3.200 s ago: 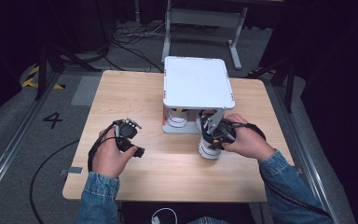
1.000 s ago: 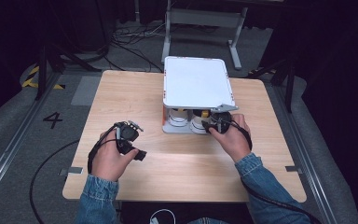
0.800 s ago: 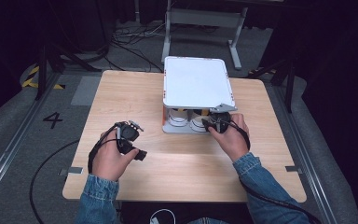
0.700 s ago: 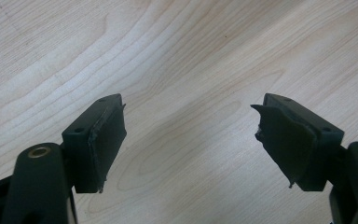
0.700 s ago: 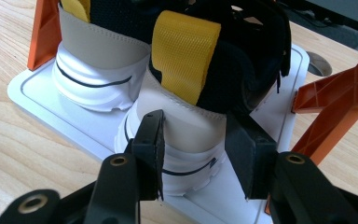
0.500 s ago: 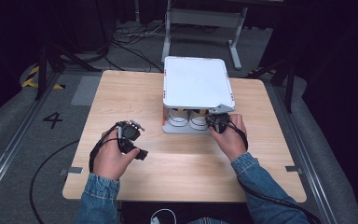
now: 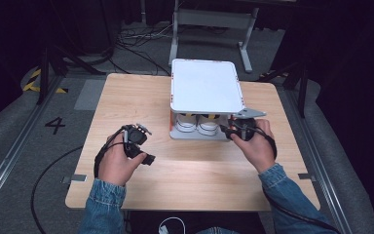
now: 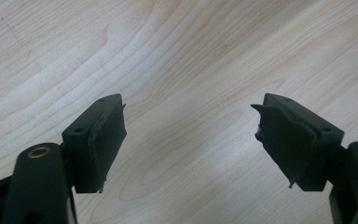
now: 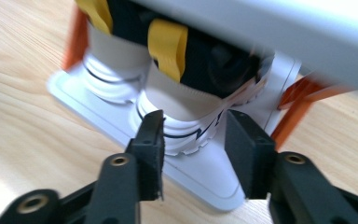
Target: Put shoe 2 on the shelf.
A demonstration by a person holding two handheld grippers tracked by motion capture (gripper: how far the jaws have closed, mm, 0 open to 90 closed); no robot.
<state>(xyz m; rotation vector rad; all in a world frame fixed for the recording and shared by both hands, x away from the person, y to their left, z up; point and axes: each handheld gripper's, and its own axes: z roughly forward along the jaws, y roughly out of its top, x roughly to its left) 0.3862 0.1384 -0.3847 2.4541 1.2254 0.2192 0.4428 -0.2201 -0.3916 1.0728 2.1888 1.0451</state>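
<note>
Pale wood table (image 7: pixel 190 175) sits on grey floor (image 7: pixel 9 136). Your right gripper (image 9: pixel 193 140), jaws parted, faces the shoes (image 7: pixel 197 124) under the white rack (image 7: pixel 205 92); your left gripper (image 8: pixel 189 140) gapes left of it.

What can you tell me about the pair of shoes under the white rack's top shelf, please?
The pair of shoes stands side by side on the white rack's bottom shelf, heels toward the person. Each is white with a ribbed white sole, thin black lines, a dark opening and a yellow heel tab. The right gripper has its open jaws either side of the nearer shoe's heel; contact cannot be told.
</note>
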